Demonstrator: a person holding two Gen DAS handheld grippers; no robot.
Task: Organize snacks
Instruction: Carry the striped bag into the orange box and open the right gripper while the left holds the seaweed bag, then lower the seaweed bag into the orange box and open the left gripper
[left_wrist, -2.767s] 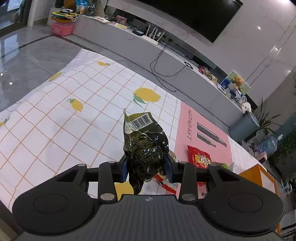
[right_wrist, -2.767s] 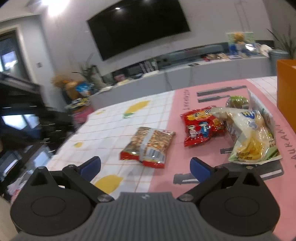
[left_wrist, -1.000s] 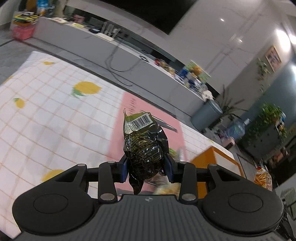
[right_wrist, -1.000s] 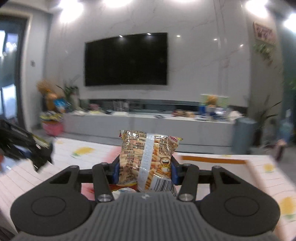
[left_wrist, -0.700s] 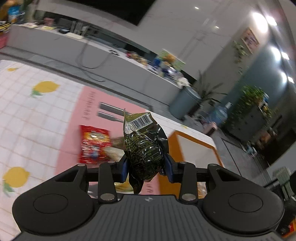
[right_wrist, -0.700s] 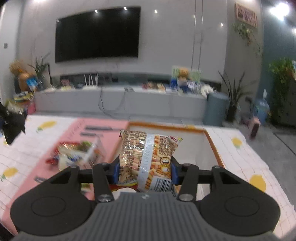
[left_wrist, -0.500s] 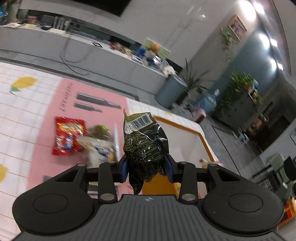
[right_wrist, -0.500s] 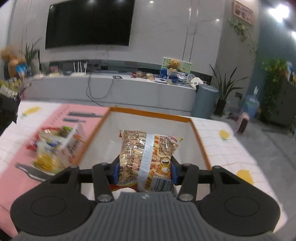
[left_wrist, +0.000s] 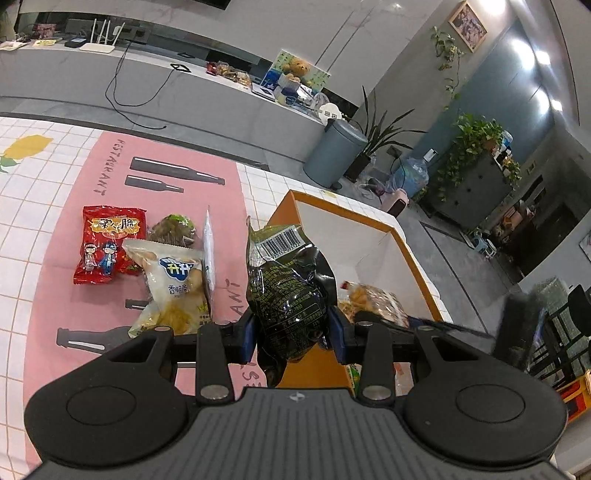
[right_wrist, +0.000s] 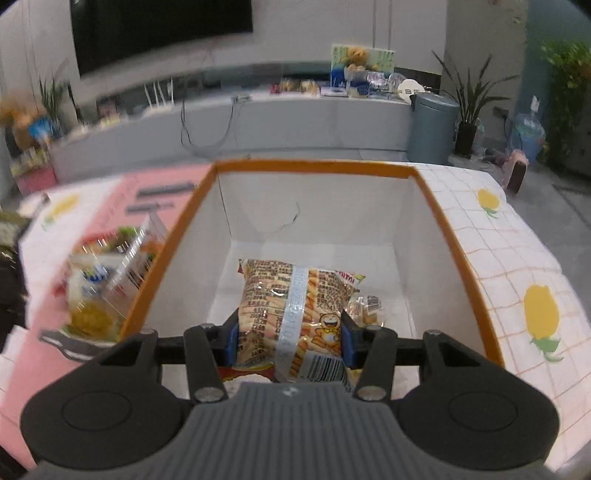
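Note:
My left gripper (left_wrist: 291, 338) is shut on a dark green snack bag (left_wrist: 288, 291) and holds it above the near left edge of the orange box (left_wrist: 410, 258). My right gripper (right_wrist: 290, 341) is shut on an orange biscuit-stick bag (right_wrist: 295, 310) and holds it over the inside of the orange box (right_wrist: 461, 258), which has white inner walls. Another small snack pack (right_wrist: 367, 308) lies on the box floor. The right gripper and its bag also show in the left wrist view (left_wrist: 373, 302).
On the pink mat (left_wrist: 55, 236) left of the box lie a red snack bag (left_wrist: 107, 242), a pale chip bag (left_wrist: 173, 284), a green-topped pack (left_wrist: 173, 229) and a clear pack (left_wrist: 208, 258). A lemon-print cloth (right_wrist: 517, 236) covers the table. Beyond stand a grey bench and bin.
Both grippers swung right from the mat to the orange box. The right gripper, open 2.8 s ago, took hold of the orange bag and has brought it lower over the box interior.

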